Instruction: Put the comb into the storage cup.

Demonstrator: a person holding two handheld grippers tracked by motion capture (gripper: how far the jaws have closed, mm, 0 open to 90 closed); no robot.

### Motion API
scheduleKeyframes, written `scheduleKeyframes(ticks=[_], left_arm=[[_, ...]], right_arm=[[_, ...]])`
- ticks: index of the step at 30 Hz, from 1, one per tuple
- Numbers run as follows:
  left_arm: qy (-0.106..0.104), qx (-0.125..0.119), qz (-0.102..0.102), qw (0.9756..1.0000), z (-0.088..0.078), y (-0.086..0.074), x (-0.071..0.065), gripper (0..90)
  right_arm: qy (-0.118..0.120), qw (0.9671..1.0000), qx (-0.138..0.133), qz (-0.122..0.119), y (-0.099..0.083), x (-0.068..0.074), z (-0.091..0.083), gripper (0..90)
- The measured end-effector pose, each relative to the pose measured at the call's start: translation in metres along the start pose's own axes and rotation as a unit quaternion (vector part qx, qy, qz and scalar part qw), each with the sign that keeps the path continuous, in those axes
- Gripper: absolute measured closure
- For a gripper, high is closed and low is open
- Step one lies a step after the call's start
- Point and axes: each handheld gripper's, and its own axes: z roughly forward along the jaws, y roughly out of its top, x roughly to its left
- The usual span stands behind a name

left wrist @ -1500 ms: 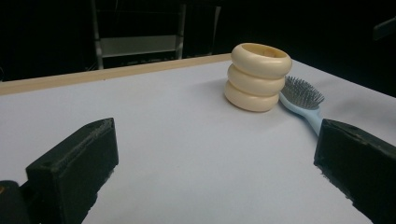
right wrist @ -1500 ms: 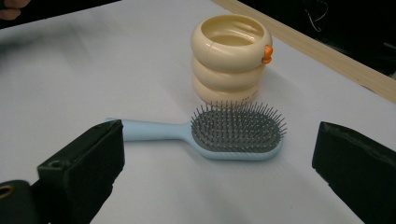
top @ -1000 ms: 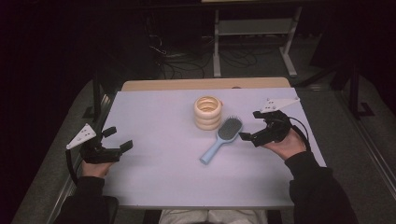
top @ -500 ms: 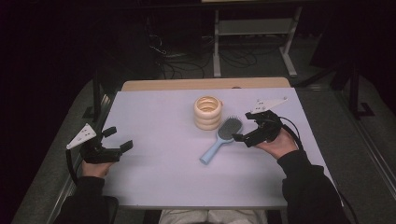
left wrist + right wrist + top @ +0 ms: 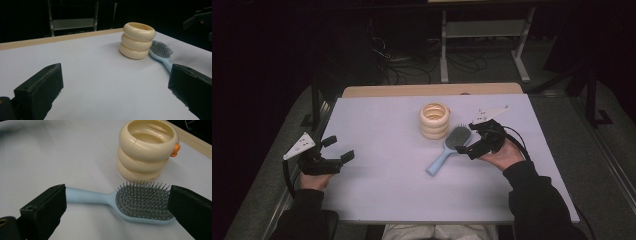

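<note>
A light blue hairbrush [image 5: 447, 149] lies bristles up on the white table [image 5: 387, 170], its head beside a cream ribbed cup [image 5: 434, 120]. My right gripper [image 5: 468, 144] is open just right of the brush head. In the right gripper view the jaws stand wide on either side of the hairbrush [image 5: 130, 202], with the cream cup [image 5: 147, 150] and its small orange knob behind. My left gripper [image 5: 341, 148] is open at the table's left edge, empty, far from the brush. The left gripper view shows the cup [image 5: 137, 40] and brush [image 5: 161, 53] in the distance.
A wooden strip [image 5: 427, 90] runs along the table's far edge. Beyond it stand a metal frame [image 5: 482, 40] and cables on a dark floor. The person's forearms in dark sleeves come in from the bottom.
My right gripper has moved left toward the brush head, from about a hand's width away to right beside it. The left gripper has stayed put.
</note>
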Motion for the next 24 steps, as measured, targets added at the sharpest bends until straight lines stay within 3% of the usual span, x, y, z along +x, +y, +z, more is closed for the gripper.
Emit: scheduleKeyframes(ticks=[13,22,24], left_arm=[[0.0,0.0,0.0,1.0,0.0,0.0,0.0,0.0],[-0.001,0.001,0.002,1.0,0.0,0.0,0.0,0.0],[-0.001,0.001,0.002,1.0,0.0,0.0,0.0,0.0]], right_arm=[[0.011,0.9999,0.0,-0.001,0.002,0.004,0.009,2.2],[0.026,0.9997,0.006,0.0,0.004,0.007,0.021,6.1],[0.037,0.9993,0.006,0.0,0.005,0.008,0.022,11.2]])
